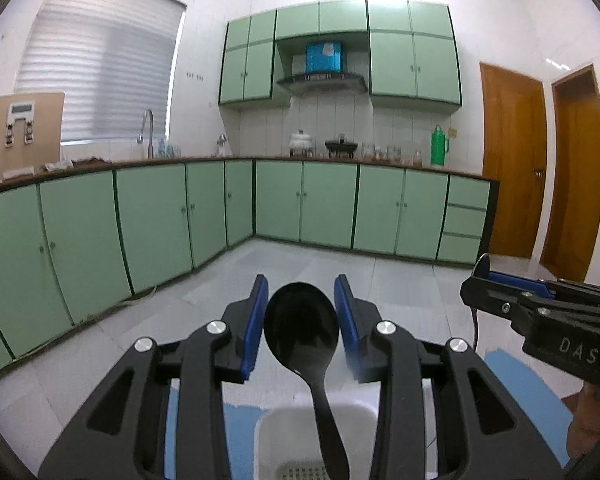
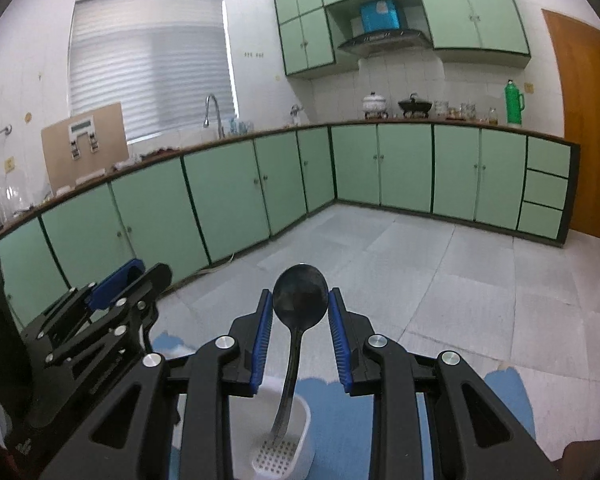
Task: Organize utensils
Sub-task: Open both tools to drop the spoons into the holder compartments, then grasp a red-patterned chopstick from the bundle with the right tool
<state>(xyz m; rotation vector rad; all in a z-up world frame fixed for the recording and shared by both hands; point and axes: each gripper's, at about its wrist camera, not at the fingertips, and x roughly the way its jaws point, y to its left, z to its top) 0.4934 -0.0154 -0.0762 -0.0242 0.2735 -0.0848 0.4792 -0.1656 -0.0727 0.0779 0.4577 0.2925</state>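
Cabinets in pale green run along the far walls beyond both sets of fingers, with a tap under the shuttered window off to the left. Nearer, the left gripper has its blue-padded fingers spread apart, and the black spoon stands upright between them — its bowl sits in the gap, very close to each pad, though I cannot tell whether it touches either. The spoon's handle drops straight down, below the fingers, into a white holder with a perforated bottom, which rests on a blue mat. Seen from the right wrist, the right gripper is likewise open, its pads standing either side of the same spoon; the bowl rises slightly past the fingertips, and the handle curves down into the holder beneath them. Off to the right of the left fingers the other tool's black body shows side-on, and further right, past the counter's end, a green flask stands beside the brown doors.
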